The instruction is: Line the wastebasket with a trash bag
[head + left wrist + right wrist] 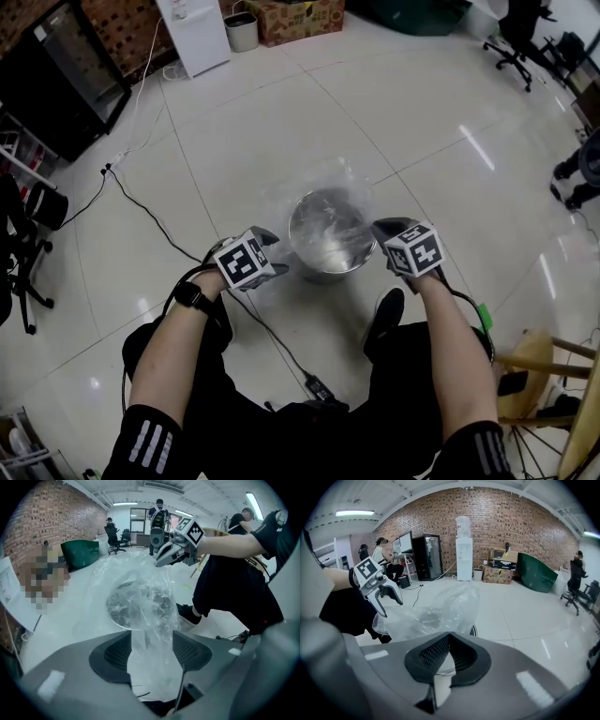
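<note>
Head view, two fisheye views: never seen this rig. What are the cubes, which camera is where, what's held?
No robot: a person holds a hand-held gripper in each hand; the cubes belong to them. The head view looks down from the person's head; the other two cameras ride on those, looking along the jaws. On the floor stands a wastebasket under a clear trash bag. The left hand-held gripper is open, bag film loose between its jaws. The right hand-held gripper is shut, apparently pinching the bag's edge.
</note>
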A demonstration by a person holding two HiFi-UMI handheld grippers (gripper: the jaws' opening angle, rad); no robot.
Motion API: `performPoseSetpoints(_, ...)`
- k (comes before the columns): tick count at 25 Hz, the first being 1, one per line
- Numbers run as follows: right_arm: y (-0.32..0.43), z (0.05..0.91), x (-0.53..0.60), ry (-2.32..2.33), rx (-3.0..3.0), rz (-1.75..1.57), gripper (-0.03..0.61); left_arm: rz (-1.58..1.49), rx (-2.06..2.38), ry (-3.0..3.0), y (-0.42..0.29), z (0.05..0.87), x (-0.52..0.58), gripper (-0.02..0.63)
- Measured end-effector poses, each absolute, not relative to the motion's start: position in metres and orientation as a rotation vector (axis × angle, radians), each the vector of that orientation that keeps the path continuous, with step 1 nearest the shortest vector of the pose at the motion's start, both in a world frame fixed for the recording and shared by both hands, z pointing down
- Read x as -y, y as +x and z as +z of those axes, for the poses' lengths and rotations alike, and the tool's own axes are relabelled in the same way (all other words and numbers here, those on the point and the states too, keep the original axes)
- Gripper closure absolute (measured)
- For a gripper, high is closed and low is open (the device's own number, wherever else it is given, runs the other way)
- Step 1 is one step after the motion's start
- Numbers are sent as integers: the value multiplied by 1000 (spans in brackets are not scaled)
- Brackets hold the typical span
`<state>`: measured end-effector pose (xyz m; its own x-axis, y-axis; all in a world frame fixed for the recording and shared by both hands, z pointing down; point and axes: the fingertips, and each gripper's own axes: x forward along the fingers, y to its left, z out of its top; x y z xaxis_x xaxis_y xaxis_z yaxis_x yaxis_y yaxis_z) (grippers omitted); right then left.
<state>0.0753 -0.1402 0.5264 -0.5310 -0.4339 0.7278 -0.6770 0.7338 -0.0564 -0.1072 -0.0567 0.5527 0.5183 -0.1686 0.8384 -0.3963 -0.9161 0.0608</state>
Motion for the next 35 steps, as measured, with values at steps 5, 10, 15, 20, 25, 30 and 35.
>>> performPoseSetpoints(5,74,538,135,790,2189,449,570,1415,579,2532,-110,552,72,596)
performPoseSetpoints(10,70,560,116,644,2133,486,556,1519,718,2517,-129,540,90,620)
performPoseSetpoints(15,70,581,100,528,2052,474,537,1494,869,2544,-138,515,112,620)
performPoseSetpoints(20,73,563,112,551,2080,430,482,1477,919,2601,-134,489,118,620)
performPoseSetpoints(25,86,512,145,611,2115,283,420,1490,916,2624,-134,478,116,620)
performPoseSetpoints(30,92,470,175,662,2148,125,359,1509,886,2628,-135,479,115,620)
performPoseSetpoints(35,74,449,187,635,2179,-137,281,1513,830,2647,-128,479,110,620)
